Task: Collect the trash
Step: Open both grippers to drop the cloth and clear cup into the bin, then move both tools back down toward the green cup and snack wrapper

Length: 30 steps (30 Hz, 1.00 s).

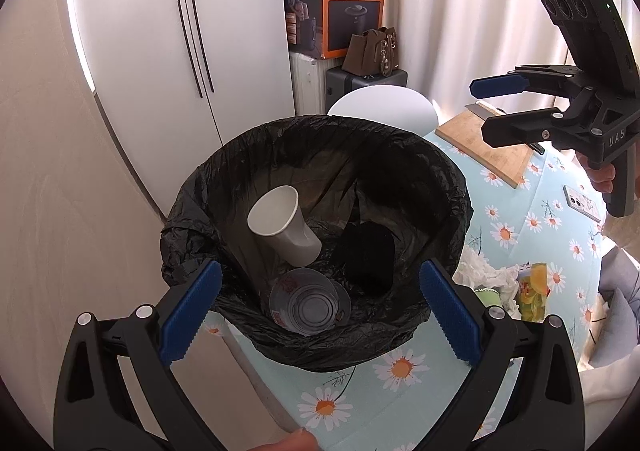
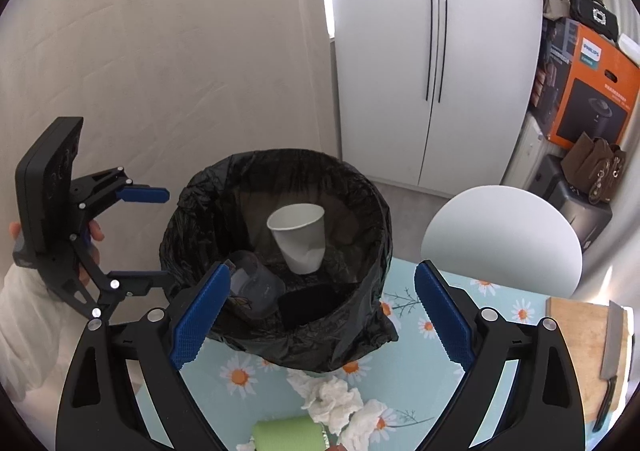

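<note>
Both grippers are sitting wide open with nothing between the pads: left gripper (image 1: pixel 320 315) is framing the near rim of the trash bin (image 1: pixel 440 187), right gripper (image 2: pixel 320 315) is doing the same from its side. Bin is lined with a black bag and standing on the desk (image 1: pixel 400 371), which is wearing a light-blue daisy cloth. Inside the bin: white paper cup (image 1: pixel 282 221) is lying tilted against the liner, clear plastic cup (image 1: pixel 308 305) is lying lower down with its mouth facing the left camera, and a dark object (image 1: pixel 370 257) is sitting beside them, too dark to identify. Still on the desk just beside the bin: crumpled white tissues (image 2: pixel 344 403), a green cup (image 2: pixel 288 435) touching them, and a yellow-green packet (image 1: pixel 534 291) next to that pile. Cutting board (image 2: pixel 580 335) is lying further along the desk with a cleaver (image 2: pixel 614 347) resting on it; a phone (image 1: pixel 582 203) is lying near the right hand (image 1: pixel 602 175). White chair (image 2: pixel 500 235) is standing behind the desk.
</note>
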Available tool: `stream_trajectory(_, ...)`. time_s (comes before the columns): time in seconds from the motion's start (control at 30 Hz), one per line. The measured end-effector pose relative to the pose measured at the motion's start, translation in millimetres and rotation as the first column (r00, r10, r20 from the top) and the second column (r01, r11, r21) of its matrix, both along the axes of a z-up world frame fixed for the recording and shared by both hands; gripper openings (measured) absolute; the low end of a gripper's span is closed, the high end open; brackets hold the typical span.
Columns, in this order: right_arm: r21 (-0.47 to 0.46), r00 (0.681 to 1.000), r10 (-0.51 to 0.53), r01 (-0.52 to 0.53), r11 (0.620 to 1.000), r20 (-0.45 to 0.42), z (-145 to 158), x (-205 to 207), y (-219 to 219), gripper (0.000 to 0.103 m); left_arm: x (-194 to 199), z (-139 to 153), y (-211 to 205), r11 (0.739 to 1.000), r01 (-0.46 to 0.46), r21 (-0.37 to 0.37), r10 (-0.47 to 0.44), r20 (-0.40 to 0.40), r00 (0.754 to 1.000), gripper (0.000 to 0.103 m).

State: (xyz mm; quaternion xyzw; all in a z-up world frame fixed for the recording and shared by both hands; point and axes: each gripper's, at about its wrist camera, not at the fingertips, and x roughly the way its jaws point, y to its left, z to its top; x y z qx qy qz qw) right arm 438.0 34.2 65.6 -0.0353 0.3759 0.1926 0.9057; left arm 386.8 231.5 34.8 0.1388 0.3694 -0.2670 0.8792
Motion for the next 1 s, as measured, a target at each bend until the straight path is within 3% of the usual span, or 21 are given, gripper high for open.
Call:
stream_trajectory(0.4, -0.061, 0.99, -0.111, 0.106, 0.993, -0.086, -43.5, -44.7, -28.4, 0.089, -21.2, -17.3, -13.3, 1.0, 0.023, -0.019, -0.024, -0.017, 1.0, 0.097)
stream_trajectory(1.0, -0.1, 0.966, -0.182, 0.166, 0.981, -0.183, -76.1, -105.1, -69.1, 0.089, -83.8, -13.7, -41.0, 0.999, 0.007, 0.05, -0.006, -0.023, 1.0, 0.097)
